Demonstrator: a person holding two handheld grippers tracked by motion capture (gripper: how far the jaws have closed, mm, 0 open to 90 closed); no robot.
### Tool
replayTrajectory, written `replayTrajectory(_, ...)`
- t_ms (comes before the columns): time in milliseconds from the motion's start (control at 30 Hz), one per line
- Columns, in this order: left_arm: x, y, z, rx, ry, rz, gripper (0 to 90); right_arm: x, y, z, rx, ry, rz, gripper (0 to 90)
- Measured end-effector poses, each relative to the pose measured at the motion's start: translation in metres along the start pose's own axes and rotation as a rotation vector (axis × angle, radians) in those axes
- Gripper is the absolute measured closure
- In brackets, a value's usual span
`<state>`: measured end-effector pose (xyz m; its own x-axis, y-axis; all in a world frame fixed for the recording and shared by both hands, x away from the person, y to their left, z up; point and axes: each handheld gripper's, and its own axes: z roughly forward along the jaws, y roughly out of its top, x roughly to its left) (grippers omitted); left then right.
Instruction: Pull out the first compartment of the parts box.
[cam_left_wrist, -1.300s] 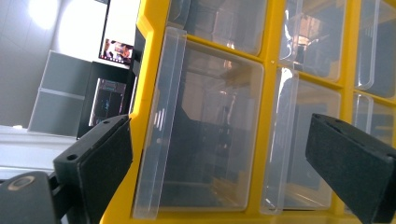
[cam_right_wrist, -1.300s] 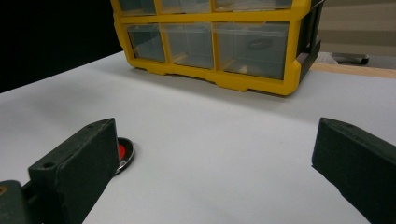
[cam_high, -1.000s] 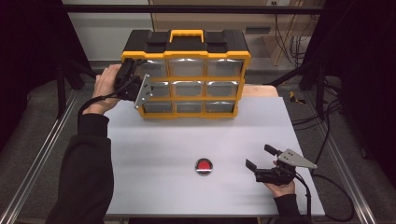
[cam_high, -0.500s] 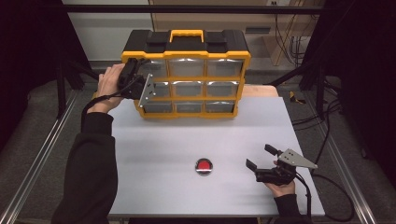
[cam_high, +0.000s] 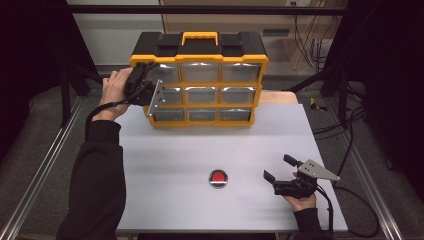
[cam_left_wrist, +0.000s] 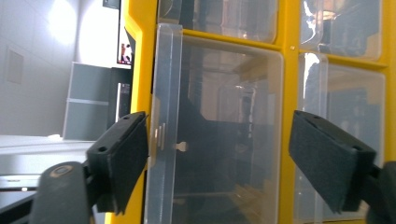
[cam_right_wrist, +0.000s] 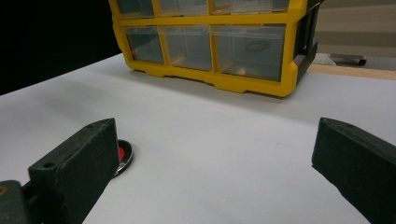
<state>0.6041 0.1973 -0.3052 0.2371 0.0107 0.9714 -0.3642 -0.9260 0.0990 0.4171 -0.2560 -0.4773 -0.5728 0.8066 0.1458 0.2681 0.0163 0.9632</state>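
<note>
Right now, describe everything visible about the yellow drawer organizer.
The yellow drawer organizer stands upright at the far edge of the grey table. It looks like hard plastic: a yellow frame, a black top with a yellow carry handle, and nine clear drawers in three rows of three. All drawers look pushed in. The left gripper is at its left column, jaws open around a clear drawer front; contact cannot be told. Nothing else touches it.

Red round disc (cam_high: 218, 177) on grey table (cam_high: 170, 165)
</note>
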Motion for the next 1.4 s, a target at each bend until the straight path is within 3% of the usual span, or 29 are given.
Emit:
replayTrajectory(67, 0.0002, -0.0006, -0.0005, -0.002, 0.010, 0.006, 28.9, 0.0001, 0.0000, 0.0001, 0.000, 0.000, 0.002, 1.4)
replayTrajectory(133, -0.0010, -0.0003, -0.0010, 0.009, 0.044, 0.049, 33.8, 0.0002, 0.0002, -0.0001, -0.001, 0.000, 0.002, 1.4)
replayTrajectory(367, -0.0038, 0.0008, -0.0008, 0.019, 0.114, 0.118, 48.7, 0.0001, 0.0002, -0.0002, -0.001, -0.001, 0.003, 1.4)
replayTrajectory(633, -0.0030, 0.0026, -0.0009, 0.018, 0.150, 0.107, 62.7, -0.0002, 0.0001, -0.0002, -0.001, -0.001, 0.002, 1.4)
replayTrajectory(900, -0.0037, 0.0049, -0.0004, 0.037, 0.204, 0.137, 76.7, 0.0001, 0.0003, -0.0004, -0.003, 0.000, 0.005, 1.4)
replayTrajectory(1200, -0.0070, 0.0076, -0.0004, 0.066, 0.231, 0.178, 78.0, -0.0003, 0.0005, -0.0008, -0.003, -0.002, 0.007, 1.4)
replayTrajectory(1400, -0.0074, 0.0088, -0.0029, 0.061, 0.227, 0.173, 78.4, -0.0006, 0.0003, -0.0004, -0.004, -0.002, 0.004, 1.4)
